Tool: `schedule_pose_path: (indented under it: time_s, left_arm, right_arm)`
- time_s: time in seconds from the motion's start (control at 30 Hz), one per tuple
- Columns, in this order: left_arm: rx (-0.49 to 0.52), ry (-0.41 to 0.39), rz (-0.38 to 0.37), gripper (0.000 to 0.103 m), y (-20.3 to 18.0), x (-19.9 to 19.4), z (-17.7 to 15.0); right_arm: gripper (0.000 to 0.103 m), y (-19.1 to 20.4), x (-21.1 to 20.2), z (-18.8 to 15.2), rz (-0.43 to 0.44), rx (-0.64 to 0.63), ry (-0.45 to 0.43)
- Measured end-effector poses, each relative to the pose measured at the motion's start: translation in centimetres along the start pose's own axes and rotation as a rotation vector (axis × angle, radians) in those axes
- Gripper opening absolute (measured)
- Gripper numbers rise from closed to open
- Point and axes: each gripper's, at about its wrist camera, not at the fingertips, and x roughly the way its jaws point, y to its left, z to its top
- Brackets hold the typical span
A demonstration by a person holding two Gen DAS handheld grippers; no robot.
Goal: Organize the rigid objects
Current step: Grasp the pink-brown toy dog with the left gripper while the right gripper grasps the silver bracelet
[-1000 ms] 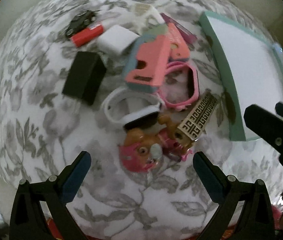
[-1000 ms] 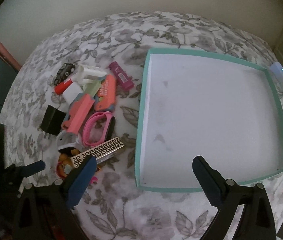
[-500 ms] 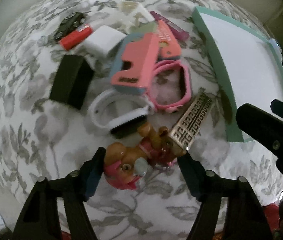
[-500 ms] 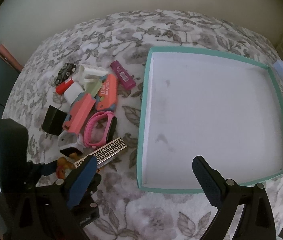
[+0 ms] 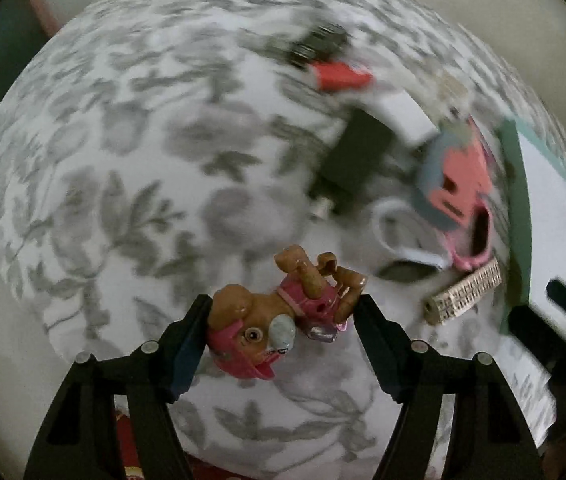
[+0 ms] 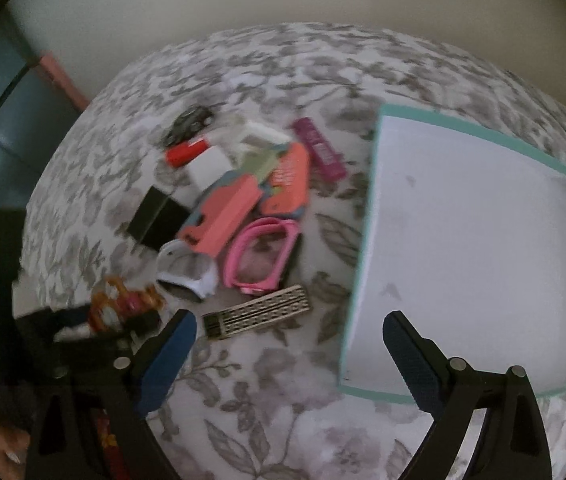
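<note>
My left gripper (image 5: 283, 312) is shut on a brown and pink toy puppy (image 5: 283, 312) and holds it above the floral cloth. It also shows in the right wrist view (image 6: 123, 304), at the left, in the left gripper. My right gripper (image 6: 287, 332) is open and empty, hovering between the pile of objects and the teal-rimmed white tray (image 6: 363, 240). The pile holds a gold patterned bar (image 6: 259, 312), a pink band (image 6: 263, 256), a white band (image 6: 187, 268), a coral case (image 6: 223, 212) and a black box (image 6: 159, 216).
Farther back lie a red cylinder (image 6: 185, 152), a small black toy car (image 6: 191, 120), a white block (image 6: 207, 168), an orange card (image 6: 289, 176) and a magenta bar (image 6: 319, 148). The tray (image 5: 519, 208) is at the right edge of the left wrist view.
My left gripper has closed on the toy puppy and lifted it away from the pile, toward the left. The right gripper has shifted a little left and stays open.
</note>
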Motion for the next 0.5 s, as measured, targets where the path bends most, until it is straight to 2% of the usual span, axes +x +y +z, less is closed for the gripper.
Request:
schedule_pose_path:
  time_s: [0.13,0.23,0.27,0.43,0.5]
  left_arm:
    - [-0.041,-0.002,-0.007,0.073,2.6,-0.5,0.1]
    - [-0.054,0.007,-0.019,0.073,3.7,-0.3,-0.1]
    - [-0.055,0.005,-0.019,0.073,2.2,0.5,-0.6]
    - [-0.053,0.013,-0.020,0.073,3.5,1.0,-0.7]
    - [-0.055,0.021,-0.020,0.073,1.7,2.0,-0.1]
  right_arm:
    - [0.093,1.9,1.2,-0.1,0.013,-0.093,0.032]
    - [0.093,2.9,2.6,-0.2,-0.009,-0.144,0.069]
    - [0.093,3.2,3.0,-0.3,-0.012,-0.159,0.082]
    - [0.093,3.5,4.9,-0.1,-0.046,-0.185,0.128]
    - [0.092,3.5,5.8,0.0,-0.054,-0.183,0.144]
